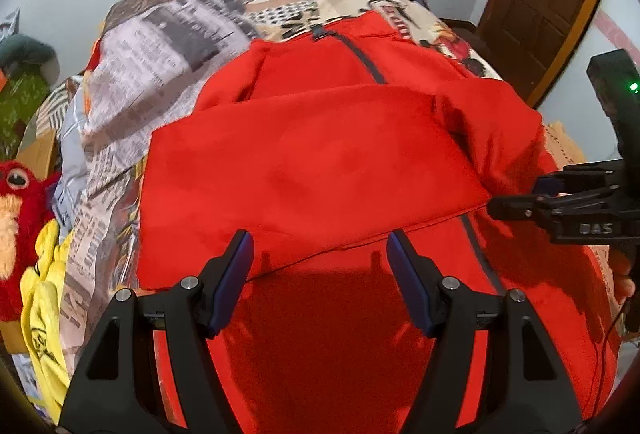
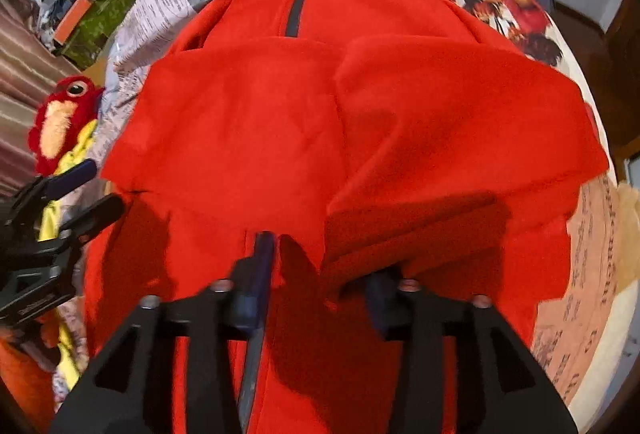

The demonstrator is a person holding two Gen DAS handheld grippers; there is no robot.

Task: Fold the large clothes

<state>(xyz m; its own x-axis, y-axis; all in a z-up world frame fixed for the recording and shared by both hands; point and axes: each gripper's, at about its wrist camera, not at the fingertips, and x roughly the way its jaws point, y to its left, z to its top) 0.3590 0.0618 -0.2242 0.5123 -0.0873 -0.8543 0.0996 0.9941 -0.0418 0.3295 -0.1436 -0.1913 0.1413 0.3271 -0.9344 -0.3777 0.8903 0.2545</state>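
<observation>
The left gripper [image 1: 320, 250] hung with its jaws spread wide and nothing between them, just above the red jacket [image 1: 320, 161]. The right gripper [image 2: 324, 266] stood partly parted over a folded sleeve edge, not pinching it. The jacket lay zipper-up on the newsprint-patterned bedspread [image 1: 160, 45], a red plush toy [image 1: 16, 218] beside it.
</observation>
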